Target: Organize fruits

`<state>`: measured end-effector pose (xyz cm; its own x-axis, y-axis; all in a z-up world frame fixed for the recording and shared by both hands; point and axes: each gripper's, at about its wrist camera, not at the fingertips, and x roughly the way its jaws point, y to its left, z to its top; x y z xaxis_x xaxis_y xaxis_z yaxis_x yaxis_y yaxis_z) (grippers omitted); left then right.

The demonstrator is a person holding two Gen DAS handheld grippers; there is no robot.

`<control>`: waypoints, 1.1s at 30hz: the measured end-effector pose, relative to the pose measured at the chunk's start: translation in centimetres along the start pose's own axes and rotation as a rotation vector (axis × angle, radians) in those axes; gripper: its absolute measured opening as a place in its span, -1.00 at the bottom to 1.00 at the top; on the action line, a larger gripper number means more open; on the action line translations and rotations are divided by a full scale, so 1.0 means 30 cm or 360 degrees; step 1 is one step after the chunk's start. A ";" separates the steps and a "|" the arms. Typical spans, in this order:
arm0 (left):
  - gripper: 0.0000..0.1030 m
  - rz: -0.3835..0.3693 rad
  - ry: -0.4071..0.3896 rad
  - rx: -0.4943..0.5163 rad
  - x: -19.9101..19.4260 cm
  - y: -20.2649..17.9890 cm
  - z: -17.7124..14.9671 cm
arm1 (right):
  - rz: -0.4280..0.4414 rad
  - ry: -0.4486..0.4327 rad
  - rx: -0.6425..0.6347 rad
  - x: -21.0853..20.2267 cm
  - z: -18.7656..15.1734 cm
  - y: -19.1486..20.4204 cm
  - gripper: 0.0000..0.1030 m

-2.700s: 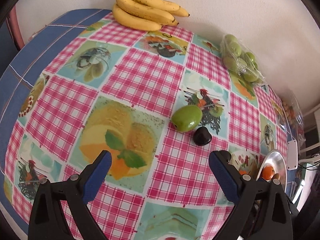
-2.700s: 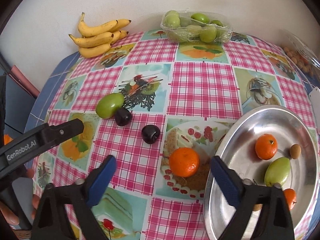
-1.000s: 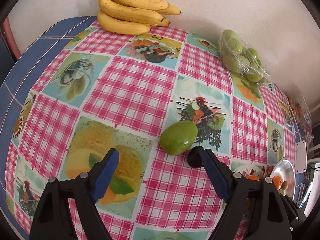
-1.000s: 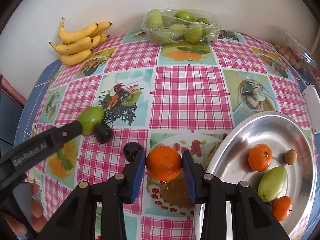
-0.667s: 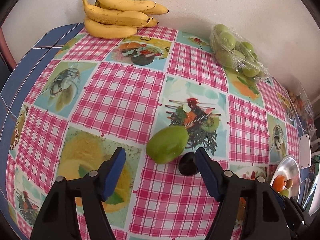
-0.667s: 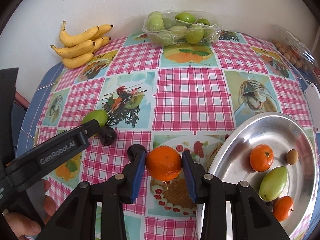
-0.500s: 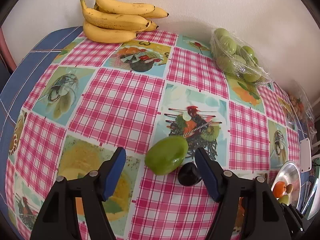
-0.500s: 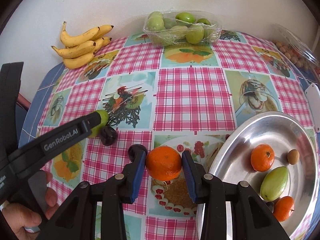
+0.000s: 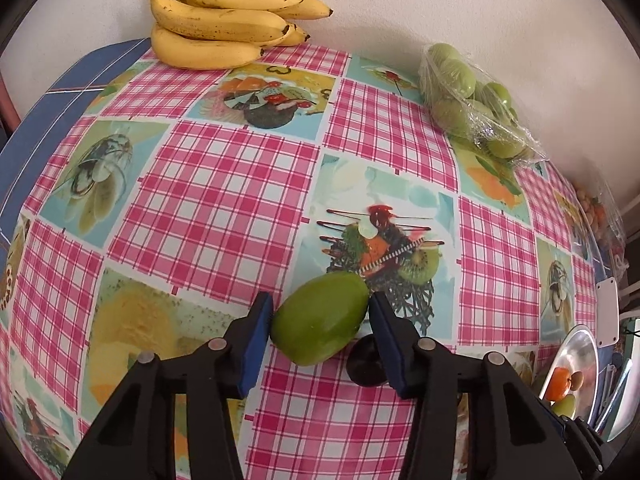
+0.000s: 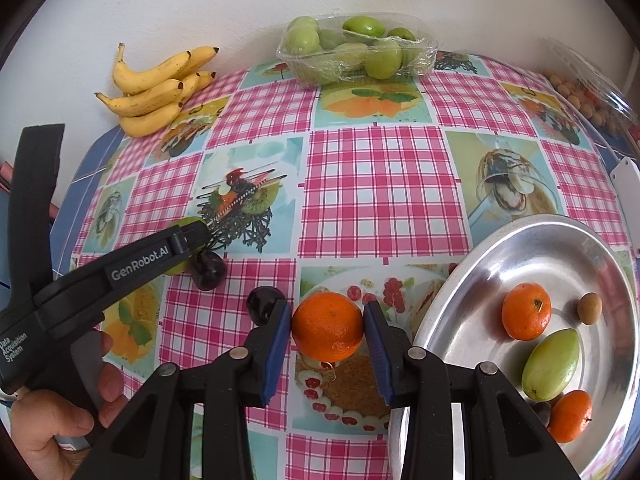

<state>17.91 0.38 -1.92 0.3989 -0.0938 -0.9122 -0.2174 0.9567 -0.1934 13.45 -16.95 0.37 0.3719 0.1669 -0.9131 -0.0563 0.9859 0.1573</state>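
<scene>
My left gripper (image 9: 320,322) is shut on a green mango (image 9: 320,318) resting on the checked tablecloth; a dark plum (image 9: 366,364) lies just right of it, partly behind the right finger. My right gripper (image 10: 326,330) is shut on an orange (image 10: 328,326) beside the steel plate (image 10: 560,240). The plate holds two small oranges (image 10: 526,316), a green mango (image 10: 552,364) and a small brown fruit (image 10: 590,308). The left gripper's body (image 10: 120,268) shows in the right wrist view, covering most of its mango. Two dark plums (image 10: 208,270) (image 10: 262,304) lie on the cloth.
A bunch of bananas (image 9: 216,28) (image 10: 156,92) lies at the far left by the wall. A wrapped tray of green fruit (image 10: 356,50) (image 9: 468,96) stands at the back. A clear box of small brown fruit (image 10: 588,88) sits at the far right edge.
My left gripper moved forward to the green mango and closed its jaws on it. My right gripper stayed shut on the orange in the same place.
</scene>
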 end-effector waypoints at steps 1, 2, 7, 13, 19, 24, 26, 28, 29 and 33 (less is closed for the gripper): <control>-0.01 0.0003 -0.0002 0.0006 0.000 -0.001 -0.001 | 0.0000 0.0000 -0.0002 -0.001 0.000 0.001 -0.22; -0.03 0.0000 0.0000 0.0007 0.000 0.001 -0.002 | -0.0001 -0.0001 -0.0002 -0.003 0.000 0.000 -0.22; -0.13 0.0001 -0.0009 -0.0039 -0.025 0.023 0.000 | 0.0008 -0.0019 0.0007 -0.022 0.005 -0.001 -0.22; -0.15 0.0001 -0.0009 -0.0103 -0.053 0.056 -0.003 | 0.0018 -0.0041 0.0018 -0.056 0.009 0.002 -0.22; -0.19 -0.0034 -0.0043 -0.0098 -0.114 0.053 -0.018 | 0.0019 -0.0069 0.0016 -0.101 0.010 0.006 -0.22; -0.20 -0.0054 -0.0046 -0.0091 -0.135 0.047 -0.028 | 0.0013 -0.0073 0.0006 -0.125 -0.002 0.004 -0.22; -0.20 -0.0050 -0.0042 -0.0097 -0.139 0.053 -0.034 | 0.0009 -0.0072 0.0004 -0.132 -0.007 0.001 -0.22; -0.20 -0.0055 -0.0038 -0.0113 -0.146 0.063 -0.041 | 0.0010 -0.0074 0.0005 -0.141 -0.009 -0.001 -0.22; -0.20 -0.0062 -0.0036 -0.0123 -0.148 0.070 -0.044 | 0.0010 -0.0076 0.0006 -0.145 -0.009 -0.002 -0.22; -0.20 -0.0075 -0.0037 -0.0149 -0.165 0.088 -0.050 | 0.0003 -0.0068 0.0008 -0.149 -0.013 -0.002 -0.22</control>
<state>14.02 2.95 1.53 0.4313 -0.1307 -0.8927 -0.2798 0.9213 -0.2701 11.43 -17.76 4.29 0.4108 0.1682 -0.8961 -0.0526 0.9856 0.1609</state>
